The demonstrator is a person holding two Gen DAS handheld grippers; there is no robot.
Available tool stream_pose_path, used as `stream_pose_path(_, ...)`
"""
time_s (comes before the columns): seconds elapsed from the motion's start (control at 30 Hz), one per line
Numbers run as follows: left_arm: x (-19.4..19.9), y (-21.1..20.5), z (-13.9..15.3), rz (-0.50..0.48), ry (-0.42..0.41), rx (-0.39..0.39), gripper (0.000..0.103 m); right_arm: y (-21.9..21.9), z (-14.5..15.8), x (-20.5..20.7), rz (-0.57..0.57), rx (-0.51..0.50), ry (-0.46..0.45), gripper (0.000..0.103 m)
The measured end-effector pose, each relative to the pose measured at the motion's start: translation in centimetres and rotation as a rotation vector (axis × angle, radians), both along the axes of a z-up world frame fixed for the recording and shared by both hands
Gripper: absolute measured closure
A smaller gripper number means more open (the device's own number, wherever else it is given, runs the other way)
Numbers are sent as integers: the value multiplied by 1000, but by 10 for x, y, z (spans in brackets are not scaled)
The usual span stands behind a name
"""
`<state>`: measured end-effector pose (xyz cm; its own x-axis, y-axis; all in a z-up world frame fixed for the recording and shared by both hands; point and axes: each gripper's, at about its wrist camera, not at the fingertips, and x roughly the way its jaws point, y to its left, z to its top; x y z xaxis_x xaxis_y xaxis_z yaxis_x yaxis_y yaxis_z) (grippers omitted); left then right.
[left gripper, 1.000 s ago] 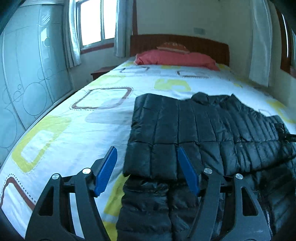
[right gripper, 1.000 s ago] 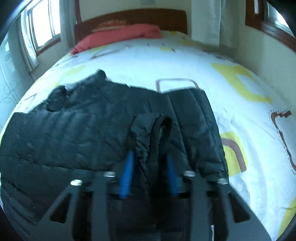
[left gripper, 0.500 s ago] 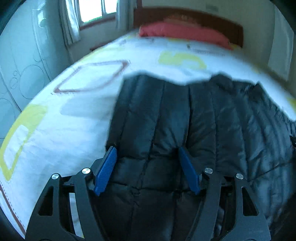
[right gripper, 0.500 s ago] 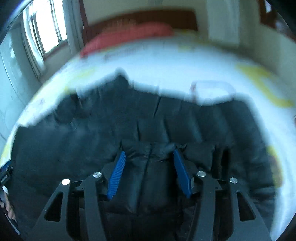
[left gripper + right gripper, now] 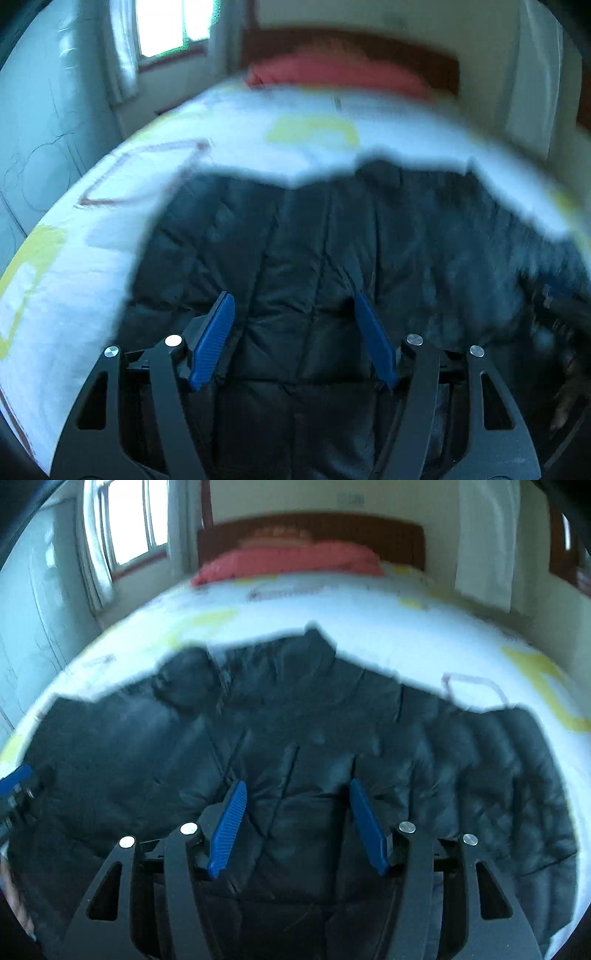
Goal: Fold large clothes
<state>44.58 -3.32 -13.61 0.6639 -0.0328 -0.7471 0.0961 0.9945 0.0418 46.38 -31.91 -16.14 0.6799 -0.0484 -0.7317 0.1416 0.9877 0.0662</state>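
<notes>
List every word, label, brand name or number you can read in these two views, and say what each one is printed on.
None can be read.
The black puffer jacket shows no visible logo or tag.
The bedsheet carries only yellow and brown shapes, no lettering.
A small plate on the wall above the headboard is too blurred to tell whether it bears text.
The blue pads of both grippers are plain.
</notes>
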Motion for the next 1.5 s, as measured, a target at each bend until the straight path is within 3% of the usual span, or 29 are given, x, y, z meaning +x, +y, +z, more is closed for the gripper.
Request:
stream_pose_path(0.1, -6, 0, 11, 18, -28, -13, 36, 0, 15, -11, -34, 22, -29, 44)
stream_pose_path(0.23, -16, -7, 27, 20, -91, -71, 36, 23, 23, -16, 3, -14, -96, 44)
stream_pose_path(0.37, -1, -26, -3, 9, -26, -7, 35, 36, -4, -5, 32, -56, -53, 41)
stream_pose_path(0.47, -1, -27, -13, 20, -49, 8, 33, 34, -6, -7, 29, -54, -58, 40)
stream_pose_path(0.8, -13, -21, 0, 46, -23, 38, 33, 24, 11, -29, 0, -2, -50, 40)
stream_pose_path(1.13, -85, 17, 18, 69, 41, 1, 33, -16, 27, -123, -64, 13, -15, 40)
stream_pose_path(1.5, -188, 80, 16, 177, 70, -19, 33, -70, 20, -266, -193, 57, 37, 40)
